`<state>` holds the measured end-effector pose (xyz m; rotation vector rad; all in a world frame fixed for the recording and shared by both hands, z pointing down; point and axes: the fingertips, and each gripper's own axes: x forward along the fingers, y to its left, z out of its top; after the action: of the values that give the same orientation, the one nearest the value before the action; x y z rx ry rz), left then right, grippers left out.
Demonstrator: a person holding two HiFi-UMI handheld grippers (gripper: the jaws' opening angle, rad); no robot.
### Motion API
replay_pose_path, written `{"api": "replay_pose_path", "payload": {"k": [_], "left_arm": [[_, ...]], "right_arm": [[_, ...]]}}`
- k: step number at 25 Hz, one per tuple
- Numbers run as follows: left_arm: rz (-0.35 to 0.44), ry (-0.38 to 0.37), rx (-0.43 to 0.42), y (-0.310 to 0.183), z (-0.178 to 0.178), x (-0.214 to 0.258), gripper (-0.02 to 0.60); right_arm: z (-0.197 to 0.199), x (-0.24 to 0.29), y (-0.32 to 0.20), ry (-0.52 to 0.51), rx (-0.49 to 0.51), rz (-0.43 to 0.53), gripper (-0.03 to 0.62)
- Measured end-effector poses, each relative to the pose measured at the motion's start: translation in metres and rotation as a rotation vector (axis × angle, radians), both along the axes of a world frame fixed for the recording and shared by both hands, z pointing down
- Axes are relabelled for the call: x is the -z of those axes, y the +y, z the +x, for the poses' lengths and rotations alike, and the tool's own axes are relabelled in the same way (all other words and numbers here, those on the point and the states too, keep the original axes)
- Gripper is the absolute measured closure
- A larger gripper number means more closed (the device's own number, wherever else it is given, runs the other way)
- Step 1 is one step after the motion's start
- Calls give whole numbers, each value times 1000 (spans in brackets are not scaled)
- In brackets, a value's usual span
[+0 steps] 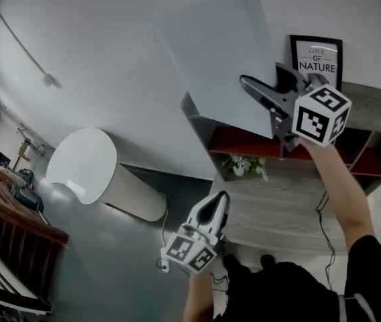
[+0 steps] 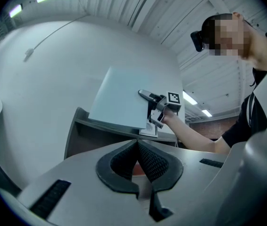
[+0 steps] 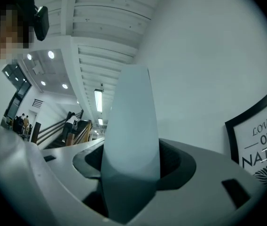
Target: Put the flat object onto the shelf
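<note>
The right gripper [image 1: 256, 89] is clamped on one edge of the board [image 1: 214, 52], held tilted just above the shelf [image 1: 375, 104]. The board looks light, stiff and smooth, so an edge pinch may let it swing. The left gripper [image 1: 219, 200], jaws together and empty, hangs below the shelf top.

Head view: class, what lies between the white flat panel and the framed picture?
The right gripper lies between them, clamped on the near edge of the flat panel, with the framed picture just beyond it. The head view shows this.

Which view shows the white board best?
The head view: the board shows nearly its whole face, pinched by the right tongs. The left gripper view shows it smaller; the right gripper view shows only its edge.
</note>
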<state>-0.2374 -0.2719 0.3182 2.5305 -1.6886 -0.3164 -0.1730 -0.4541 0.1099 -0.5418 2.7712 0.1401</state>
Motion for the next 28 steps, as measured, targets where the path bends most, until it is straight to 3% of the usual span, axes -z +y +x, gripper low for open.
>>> {"api": "replay_pose_path", "payload": {"k": [11,28], "left_arm": [[0,-14,-80,-23,-11,8,568],[-3,1,-146,-40,-33,2,568]], "right_arm": [[-21,-9,-37,40,-59,-17,316],[-38,-18,-60,105,-17,-5,316]]}}
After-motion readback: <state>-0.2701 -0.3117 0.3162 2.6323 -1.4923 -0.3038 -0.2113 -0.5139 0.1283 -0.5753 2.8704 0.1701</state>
